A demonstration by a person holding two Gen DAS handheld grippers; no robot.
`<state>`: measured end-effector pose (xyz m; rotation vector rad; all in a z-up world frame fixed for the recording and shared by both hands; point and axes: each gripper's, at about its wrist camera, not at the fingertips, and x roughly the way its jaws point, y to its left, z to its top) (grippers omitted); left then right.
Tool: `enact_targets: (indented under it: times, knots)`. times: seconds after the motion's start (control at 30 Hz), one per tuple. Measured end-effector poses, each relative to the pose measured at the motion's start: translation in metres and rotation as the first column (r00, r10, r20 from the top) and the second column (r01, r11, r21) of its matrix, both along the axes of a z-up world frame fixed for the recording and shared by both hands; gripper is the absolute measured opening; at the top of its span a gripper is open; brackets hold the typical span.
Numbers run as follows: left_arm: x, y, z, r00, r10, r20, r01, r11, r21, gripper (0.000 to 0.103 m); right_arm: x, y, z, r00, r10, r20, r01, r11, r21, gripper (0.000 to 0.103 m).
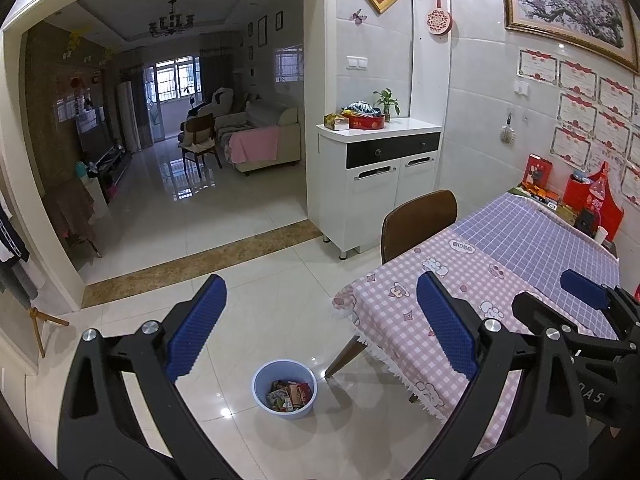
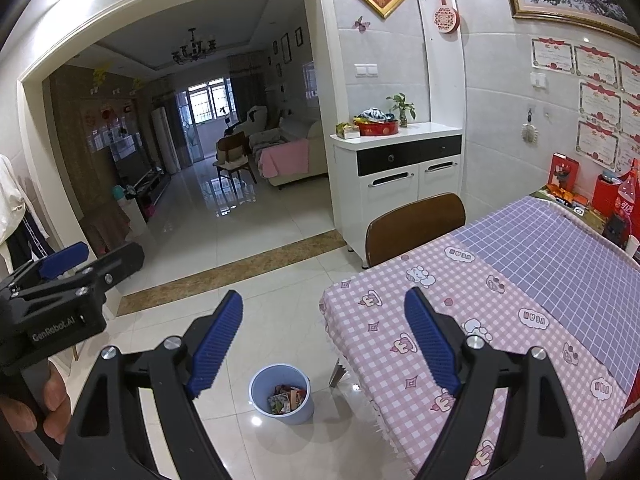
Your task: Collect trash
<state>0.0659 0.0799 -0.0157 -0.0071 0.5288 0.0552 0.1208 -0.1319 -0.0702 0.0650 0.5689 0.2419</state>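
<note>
Left gripper (image 1: 320,328) is spread wide with nothing between its blue pads (image 1: 196,328), hanging over the floor (image 1: 240,240) beside the table; a hand (image 2: 52,404) shows at its handle in the right view. Below and between the two tools sits the blue bin (image 1: 260,396) on the tiles, just off the table's near corner, upright, with the trash (image 1: 290,395) already in it: a loose pile of small printed wrappers, red and mixed colours. Judging by looks they're light, thin, crinkly film, easy to crush, likely slick on the glossy side, so pinch a folded edge or a bunched corner rather than a flat face. The bin itself looks like thin plastic, light, and would tip if nudged at the rim. Right gripper (image 2: 324,340) is also gaping, empty, out over the table edge. The checked tablecloth (image 1: 420,312) in front looks bare of litter as far as both views show; the far end by the wall holds boxes and a red bag, too small to call trash or not
</note>
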Motion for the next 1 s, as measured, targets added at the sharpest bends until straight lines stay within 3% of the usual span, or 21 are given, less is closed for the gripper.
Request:
enact_targets:
  times: [0.57, 1.0]
  knots:
    - [0.009, 0.023, -0.006, 0.999, -0.027, -0.024, 0.027, 1.000, -0.004, 0.094, -0.003, 0.027, -0.003, 0.999, -0.038, -0.019, 0.038, 0.999, 0.000, 0.082]
    - [0.052, 0.030, -0.019, 0.997, 0.024, -0.071, -0.024, 1.000, -0.002, 0.094, 0.046, 0.033, -0.013, 0.998, 0.009, -0.065, -0.008, 1.000, 0.009, 0.081]
